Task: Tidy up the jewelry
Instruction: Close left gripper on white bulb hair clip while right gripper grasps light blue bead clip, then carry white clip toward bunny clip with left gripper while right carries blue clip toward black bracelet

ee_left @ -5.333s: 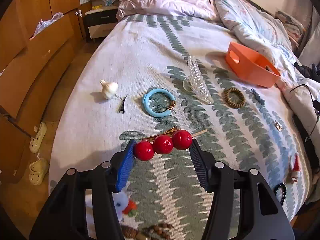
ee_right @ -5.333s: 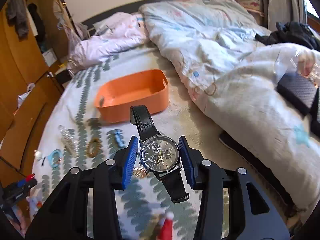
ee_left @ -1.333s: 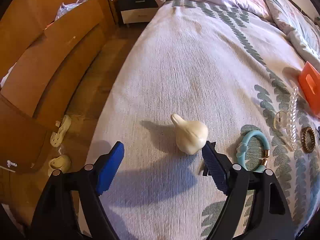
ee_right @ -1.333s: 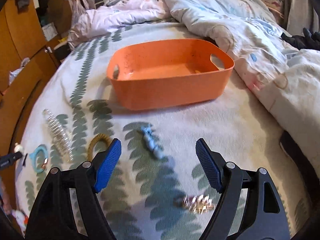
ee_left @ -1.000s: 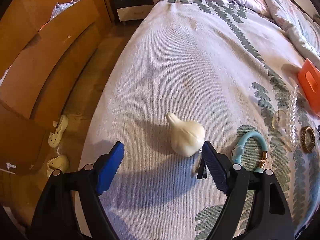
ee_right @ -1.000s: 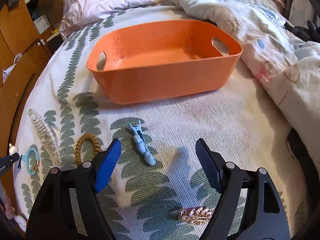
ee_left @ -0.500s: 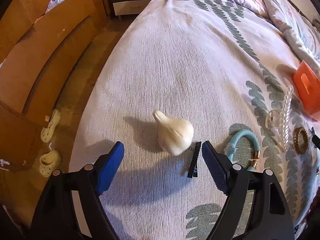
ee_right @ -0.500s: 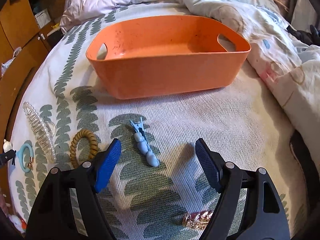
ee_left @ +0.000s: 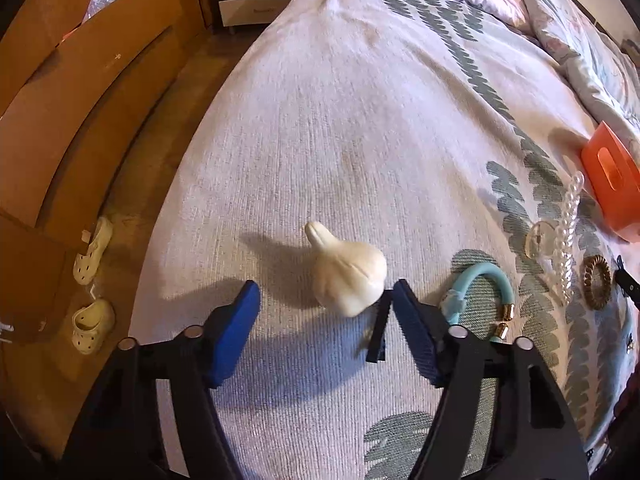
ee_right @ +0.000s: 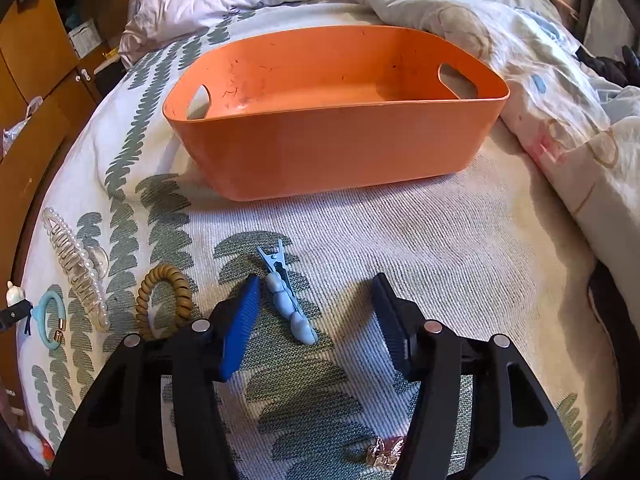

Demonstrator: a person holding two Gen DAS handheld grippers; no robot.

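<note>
My left gripper (ee_left: pixel 326 300) is open and empty, low over the bed. A cream garlic-shaped piece (ee_left: pixel 349 276) lies between its fingertips, nearer the right finger, with a black clip (ee_left: pixel 378 334) beside it. A light blue bracelet (ee_left: pixel 480 296) lies just right. My right gripper (ee_right: pixel 316 300) is open and empty over a light blue beaded clip (ee_right: pixel 286 296), which lies between its fingers nearer the left one. The orange basket (ee_right: pixel 340 148) stands beyond it, empty as far as I see.
A pearl claw clip (ee_right: pixel 76 268), a brown spiral hair tie (ee_right: pixel 162 298) and the blue bracelet (ee_right: pixel 50 320) lie left of the right gripper. A gold piece (ee_right: pixel 384 452) lies under it. Crumpled duvet (ee_right: pixel 560 100) borders the right. The bed edge and wooden wardrobe (ee_left: pixel 60 100) are left.
The left gripper shifted so the garlic-shaped piece now sits between its fingertips. The right gripper moved forward and down, bringing the blue beaded clip between its fingers. Both stay open.
</note>
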